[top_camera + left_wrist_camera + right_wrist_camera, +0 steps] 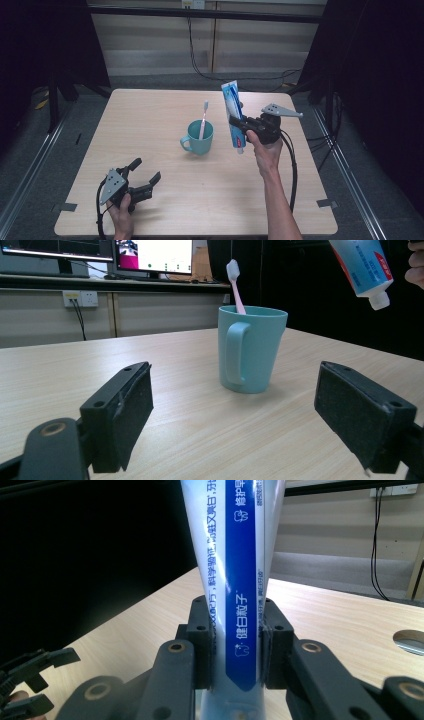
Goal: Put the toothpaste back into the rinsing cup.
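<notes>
right hand-held gripper (239, 125) of mine is pinching a toothpaste tube (233, 116) cap-down above the bench (150, 210), right of the teal mug (198, 137). its own view is showing blue lettering on the tube. my left hand-held gripper (146, 171) is resting spread wide, facing the mug, which is holding a pink toothbrush (234, 284).

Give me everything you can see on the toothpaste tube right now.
The toothpaste tube is white with a broad blue stripe, printed text and a red patch near its white cap. It looks like soft plastic. It hangs cap-down, roughly upright, its flat crimped end on top, lifted off the table to the right of the teal mug. The right tongs are shut on its middle, one pad on each face. Nothing else touches it.
</notes>
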A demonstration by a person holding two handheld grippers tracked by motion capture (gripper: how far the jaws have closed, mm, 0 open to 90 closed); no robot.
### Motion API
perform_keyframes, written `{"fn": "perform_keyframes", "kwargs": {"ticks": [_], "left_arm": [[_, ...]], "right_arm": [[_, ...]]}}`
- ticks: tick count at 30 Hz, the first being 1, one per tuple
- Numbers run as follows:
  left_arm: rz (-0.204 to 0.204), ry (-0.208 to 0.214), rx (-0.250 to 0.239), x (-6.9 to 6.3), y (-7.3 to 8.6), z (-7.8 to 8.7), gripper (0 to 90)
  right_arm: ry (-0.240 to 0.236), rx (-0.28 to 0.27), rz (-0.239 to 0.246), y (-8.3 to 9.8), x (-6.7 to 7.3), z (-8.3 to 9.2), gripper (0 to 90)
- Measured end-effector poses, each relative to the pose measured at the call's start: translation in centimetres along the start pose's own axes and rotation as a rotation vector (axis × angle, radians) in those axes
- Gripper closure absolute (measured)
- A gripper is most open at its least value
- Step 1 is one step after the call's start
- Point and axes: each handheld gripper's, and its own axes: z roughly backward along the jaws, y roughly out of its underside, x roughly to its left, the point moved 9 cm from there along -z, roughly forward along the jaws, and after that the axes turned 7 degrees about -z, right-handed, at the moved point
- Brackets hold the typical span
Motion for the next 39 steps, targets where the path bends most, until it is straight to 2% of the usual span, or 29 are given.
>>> {"fn": "perform_keyframes", "kwargs": {"ticks": [5, 17, 25, 30, 35, 36, 39], "left_arm": [[0.002, 0.001, -0.001, 0.0, 0.0, 0.0, 15.8], [0.003, 0.004, 0.001, 0.0, 0.0, 0.0, 15.8], [-0.009, 0.009, 0.002, -0.1, 0.0, 0.0, 15.5], [0.001, 0.009, -0.004, -0.2, 0.0, 0.0, 15.5], [-0.007, 0.002, -0.008, -0.3, -0.1, 0.1, 15.5], [-0.019, -0.001, -0.006, -0.1, -0.1, 0.1, 15.5], [-0.003, 0.004, -0.011, -0.2, -0.1, 0.1, 15.6]], "right_arm": [[-0.010, -0.017, -0.010, -0.2, 0.1, -0.4, 72.2], [-0.019, -0.014, -0.009, -1.0, 0.5, -2.0, 72.1], [-0.033, -0.002, -0.005, -1.3, 1.2, -3.3, 72.0], [-0.037, 0.010, 0.000, -1.5, 1.5, -4.1, 71.9], [-0.046, 0.014, 0.008, -1.8, 2.2, -5.1, 71.8], [-0.052, 0.014, 0.009, -1.9, 2.4, -5.3, 71.8], [-0.060, 0.013, 0.014, -2.0, 2.8, -6.0, 71.8]]}}
